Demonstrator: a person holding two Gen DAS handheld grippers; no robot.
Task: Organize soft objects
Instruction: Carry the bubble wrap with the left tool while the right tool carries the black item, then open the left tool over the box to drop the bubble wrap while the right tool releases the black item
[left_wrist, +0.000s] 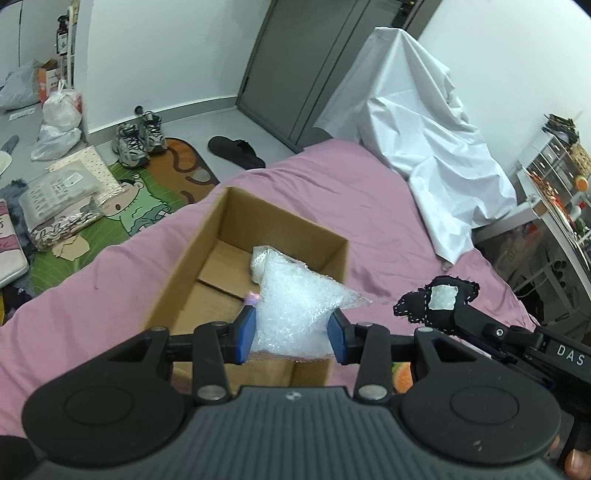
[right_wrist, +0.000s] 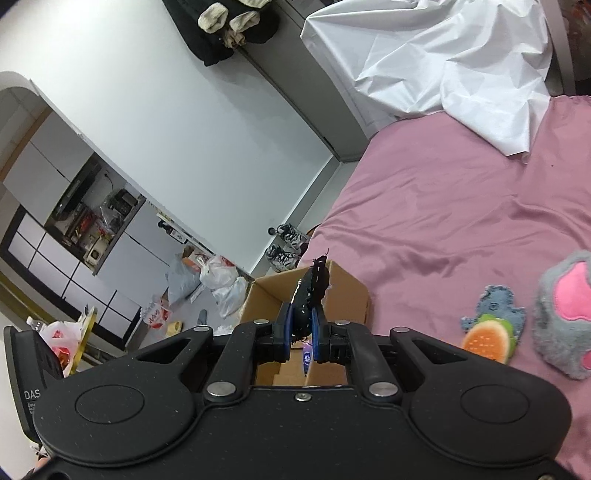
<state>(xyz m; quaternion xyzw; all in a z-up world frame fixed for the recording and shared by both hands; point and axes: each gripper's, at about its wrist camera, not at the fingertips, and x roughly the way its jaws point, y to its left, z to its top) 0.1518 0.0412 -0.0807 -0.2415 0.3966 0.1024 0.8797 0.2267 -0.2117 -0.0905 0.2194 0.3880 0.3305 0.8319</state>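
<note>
- you're working over a bed with a pink sheet (left_wrist: 332, 192), a white sheet (left_wrist: 424, 147) draped at its far end, floor clutter lying past the near edge.
- your left gripper (left_wrist: 291, 336) is squeezing a bubble-wrap bag (left_wrist: 295, 306) above the open cardboard box (left_wrist: 177, 280).
- your right gripper (right_wrist: 300, 332) is pinching a black fabric piece (right_wrist: 314, 284) narrowly, just beside the box.
- plush toys (right_wrist: 561, 314) are sitting on open sheet to its right.

1. Bed sheet (left_wrist: 332, 192): plain mauve-pink.
2. Cardboard box (left_wrist: 192, 258): brown.
3. Bubble-wrap bag (left_wrist: 295, 306): clear, whitish.
4. Fabric piece (left_wrist: 436, 299): black, white stitching, pale patch.
5. Paw plush (right_wrist: 561, 314): grey, pink pads.
6. Burger plush (right_wrist: 487, 341): orange, green.
7. Draped sheet (left_wrist: 424, 147): white.
8. Gripper pads (left_wrist: 246, 334): blue.
</note>
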